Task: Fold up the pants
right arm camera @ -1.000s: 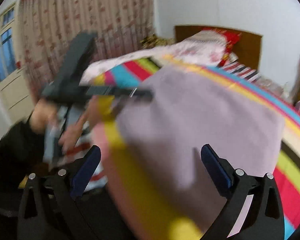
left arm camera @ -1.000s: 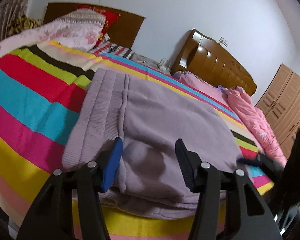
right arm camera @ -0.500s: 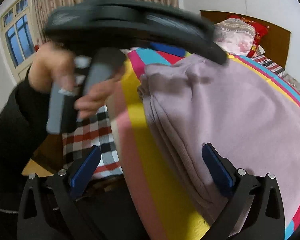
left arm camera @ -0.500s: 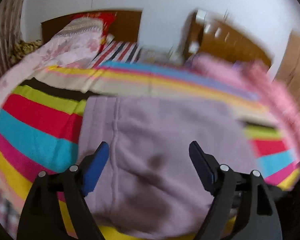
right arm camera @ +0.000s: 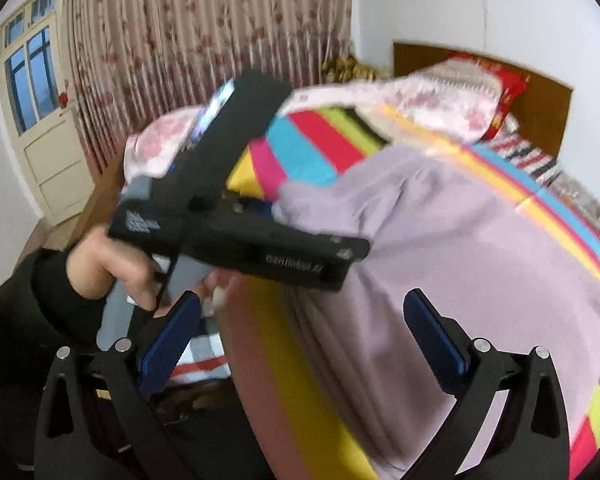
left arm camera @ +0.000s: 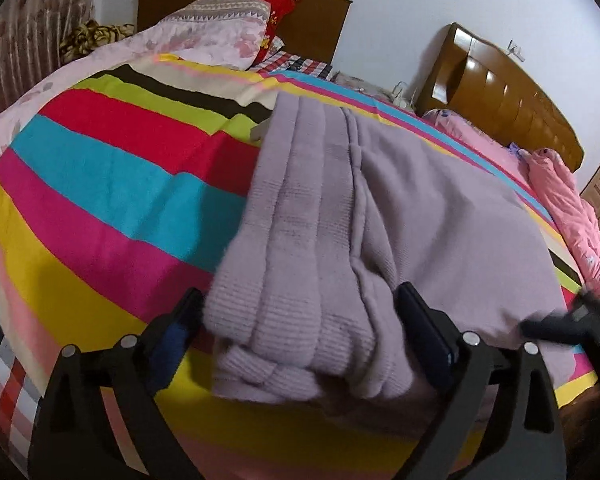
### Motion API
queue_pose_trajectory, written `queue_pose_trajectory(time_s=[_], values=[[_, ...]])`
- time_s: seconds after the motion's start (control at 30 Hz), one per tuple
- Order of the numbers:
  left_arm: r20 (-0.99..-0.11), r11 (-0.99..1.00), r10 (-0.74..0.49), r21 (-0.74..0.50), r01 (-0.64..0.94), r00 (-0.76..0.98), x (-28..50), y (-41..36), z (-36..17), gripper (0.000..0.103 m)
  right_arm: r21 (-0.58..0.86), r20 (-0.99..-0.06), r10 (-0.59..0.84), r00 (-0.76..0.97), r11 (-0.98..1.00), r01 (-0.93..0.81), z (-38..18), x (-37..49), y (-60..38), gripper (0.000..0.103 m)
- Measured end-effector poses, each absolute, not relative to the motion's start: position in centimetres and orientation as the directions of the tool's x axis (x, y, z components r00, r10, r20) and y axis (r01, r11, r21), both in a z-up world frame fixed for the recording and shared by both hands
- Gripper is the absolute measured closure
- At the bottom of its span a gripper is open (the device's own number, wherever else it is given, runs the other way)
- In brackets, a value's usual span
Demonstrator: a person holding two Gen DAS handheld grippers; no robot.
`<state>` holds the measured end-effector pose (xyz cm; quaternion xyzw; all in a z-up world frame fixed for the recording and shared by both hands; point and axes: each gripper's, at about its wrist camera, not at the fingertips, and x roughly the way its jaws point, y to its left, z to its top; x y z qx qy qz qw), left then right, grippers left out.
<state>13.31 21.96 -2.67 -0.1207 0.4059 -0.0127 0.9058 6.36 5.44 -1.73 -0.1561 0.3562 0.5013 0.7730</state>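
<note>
Left gripper (left arm camera: 300, 320), jaws spread, is now straddling the pants' (left arm camera: 380, 208) ribbed waistband, having advanced from hovering; right gripper (right arm camera: 300, 336) is waiting open beside them, grasp imminent.

The bed (left arm camera: 100, 184) wears a cover of broad stripes: yellow, magenta, turquoise, red, lime, black and cream. Folded lilac pants (left arm camera: 380, 216) lie flat on it toward the near edge, ribbed waistband layers stacked along their left side. At the head, a pink floral quilt (left arm camera: 204, 36) is heaped against the dark wooden headboard (left arm camera: 320, 16), with a red pillow (left arm camera: 276, 4) tucked just behind it.
</note>
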Motion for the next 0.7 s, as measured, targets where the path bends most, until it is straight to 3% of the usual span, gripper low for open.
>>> queue_pose_trajectory(time_s=[0.13,0.23,0.33,0.47,0.6,0.7], values=[[-0.699,0.96,-0.129,-0.266,-0.089,0.703,12.3,22.8,-1.4,0.007,-0.027,-0.717,0.623,0.313,0.424,-0.905,-2.8,3.8,5.9,0.004],[-0.696,0.973,-0.07,-0.205,-0.104,0.714,11.9,22.7,-0.5,0.005,-0.002,-0.685,0.659,0.311,0.425,-0.905,-1.5,3.5,5.8,0.004],[-0.699,0.97,-0.082,-0.22,-0.104,0.711,11.8,23.0,-1.0,0.004,0.021,-0.625,0.683,0.378,0.499,-0.867,-0.7,4.9,5.6,0.004],[-0.73,0.964,-0.073,-0.226,-0.139,0.68,12.2,23.3,-1.5,0.004,0.173,-0.687,0.682,0.25,0.487,-0.856,-2.8,7.1,6.1,0.004],[-0.747,0.968,-0.048,-0.199,-0.155,0.663,11.6,23.4,-1.6,0.003,0.114,-0.688,0.682,0.249,0.44,-0.891,-2.3,5.9,6.0,0.004],[-0.741,0.966,-0.049,-0.206,-0.157,0.67,11.3,23.5,-1.7,0.002,0.172,-0.636,0.729,0.253,0.454,-0.875,-1.6,6.4,5.1,0.004]])
